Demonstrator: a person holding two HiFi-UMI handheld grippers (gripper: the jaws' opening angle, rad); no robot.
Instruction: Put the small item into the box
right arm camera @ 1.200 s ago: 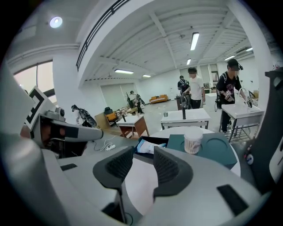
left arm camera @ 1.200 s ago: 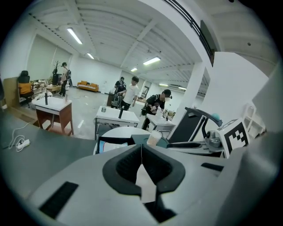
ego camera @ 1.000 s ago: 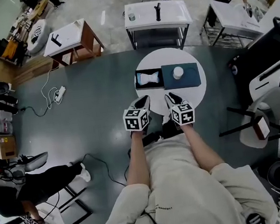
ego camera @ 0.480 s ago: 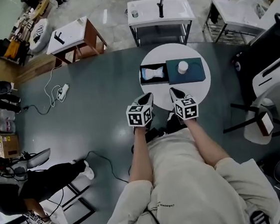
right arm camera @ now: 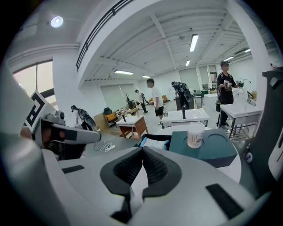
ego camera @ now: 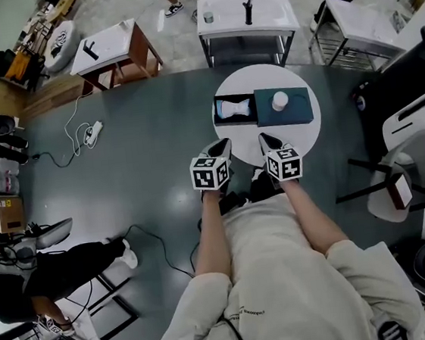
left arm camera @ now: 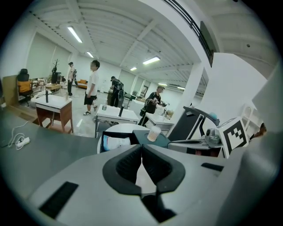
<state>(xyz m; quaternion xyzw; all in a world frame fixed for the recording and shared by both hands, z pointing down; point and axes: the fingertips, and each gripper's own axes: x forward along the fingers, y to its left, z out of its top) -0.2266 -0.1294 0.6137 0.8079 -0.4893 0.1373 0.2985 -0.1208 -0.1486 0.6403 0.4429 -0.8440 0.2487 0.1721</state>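
The left tongs point(ego camera: 221, 143) were closed and empty at the round worktop's point(ego camera: 226, 88) near edge, short of the open box point(ego camera: 234, 109). The right tongs point(ego camera: 264, 137) were likewise closed on nothing. The small item point(ego camera: 280, 100) stood on the teal block point(ego camera: 301, 111) touching the box.

A chair point(ego camera: 408, 160) stands beside the round table point(ego camera: 302, 137).

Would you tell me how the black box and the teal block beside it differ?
The black box is open-topped and holds a pale packet; the teal block has a closed top carrying a small white container. The black box looks narrower than the teal block. Both share the white table, side by side.
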